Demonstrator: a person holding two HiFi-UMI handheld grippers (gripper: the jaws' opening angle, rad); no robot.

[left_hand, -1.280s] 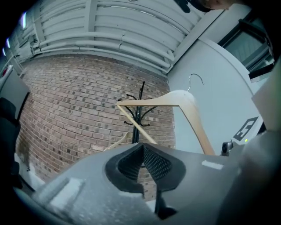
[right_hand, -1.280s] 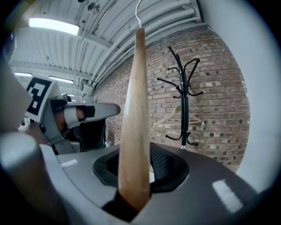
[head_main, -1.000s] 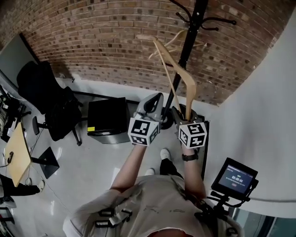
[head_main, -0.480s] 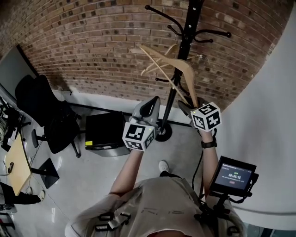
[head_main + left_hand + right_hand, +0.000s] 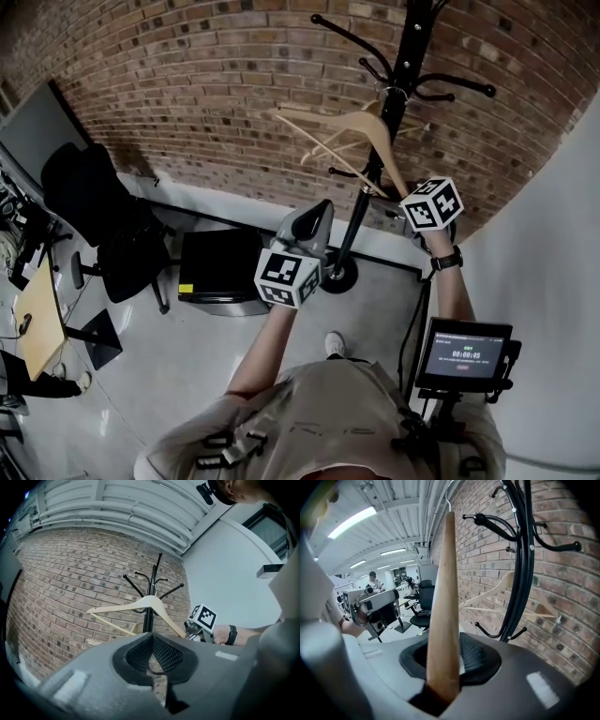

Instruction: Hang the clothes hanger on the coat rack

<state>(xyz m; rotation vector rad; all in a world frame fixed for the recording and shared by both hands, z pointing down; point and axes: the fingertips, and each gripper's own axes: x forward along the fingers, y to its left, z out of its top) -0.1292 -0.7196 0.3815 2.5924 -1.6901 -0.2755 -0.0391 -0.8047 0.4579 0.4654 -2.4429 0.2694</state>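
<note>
Right tool (image 5: 443, 667) is shut on the end of one arm of the pale wooden clothes hanger (image 5: 443, 597), firm grip, wood fills the jaws. Left tool (image 5: 152, 656) has its jaws together with nothing between them; it stands off to the left of the black metal coat rack (image 5: 403, 56) and plays no part here, so the right side is the working one and the nearer. Key geometry: the hanger's long axis runs from the right tool up and away toward the rack, so its wire hook (image 5: 448, 501) sits at the far, high end, not near my grip. In the right gripper view the hook lies left of the pole and the nearest upper prong (image 5: 487, 520) is just to its right, slightly lower. In the head view the hook looks close beside the pole near the prong cluster; I can't tell whether it touches. My read: the hook is not yet seated. The next move needs the far end swung toward that prong and dropped over it. A second pale hanger (image 5: 501, 592) shows beyond the pole, lower down; worth avoiding.
</note>
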